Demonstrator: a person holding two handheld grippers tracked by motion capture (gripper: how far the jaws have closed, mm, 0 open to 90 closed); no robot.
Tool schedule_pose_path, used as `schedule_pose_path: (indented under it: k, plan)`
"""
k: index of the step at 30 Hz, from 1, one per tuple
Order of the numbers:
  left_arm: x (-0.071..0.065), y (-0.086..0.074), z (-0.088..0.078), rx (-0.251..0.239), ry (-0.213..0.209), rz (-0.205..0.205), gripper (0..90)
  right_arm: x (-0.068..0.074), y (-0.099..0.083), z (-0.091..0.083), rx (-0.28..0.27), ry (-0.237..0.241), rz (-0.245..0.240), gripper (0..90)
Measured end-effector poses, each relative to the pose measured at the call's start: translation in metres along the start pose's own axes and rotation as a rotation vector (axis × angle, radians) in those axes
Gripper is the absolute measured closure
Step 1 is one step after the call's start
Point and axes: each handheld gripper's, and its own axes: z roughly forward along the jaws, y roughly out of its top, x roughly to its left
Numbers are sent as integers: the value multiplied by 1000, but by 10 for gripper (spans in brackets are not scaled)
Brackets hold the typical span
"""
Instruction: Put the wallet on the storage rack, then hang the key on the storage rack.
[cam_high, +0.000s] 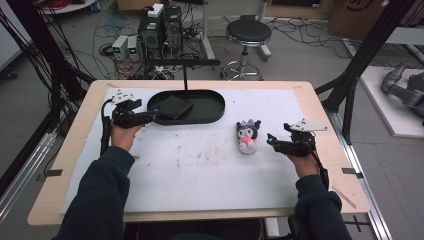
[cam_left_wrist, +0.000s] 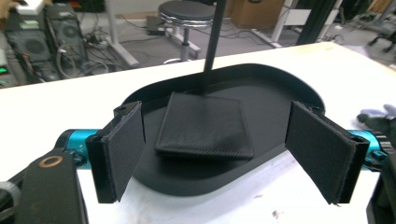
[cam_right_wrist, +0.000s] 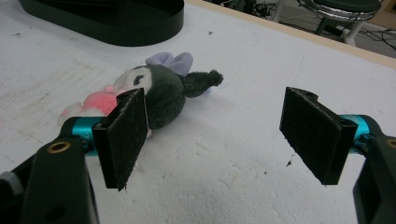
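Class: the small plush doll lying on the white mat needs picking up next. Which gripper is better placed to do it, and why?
Probably the right gripper: its jaws are open beside the dark-headed, pink-bodied plush doll. The left gripper, also open, sits at the black oval tray, farther off.

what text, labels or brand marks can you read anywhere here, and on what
No text can be read anywhere.
cardboard box: a dark printed mark, cut off by the frame and too blurred to read.
black tray, black wallet, plush toy: no lettering shows.
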Motion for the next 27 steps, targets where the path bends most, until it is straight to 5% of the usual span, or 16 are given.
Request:
schedule_pose_path:
  k: [12,27]
  plan:
    - [6,-16,-35,-12,39,21,199,4,1,2,-2,2,-9,238]
    - [6,-41,-56,-63,4,31,199,10,4,7,8,29,1,220]
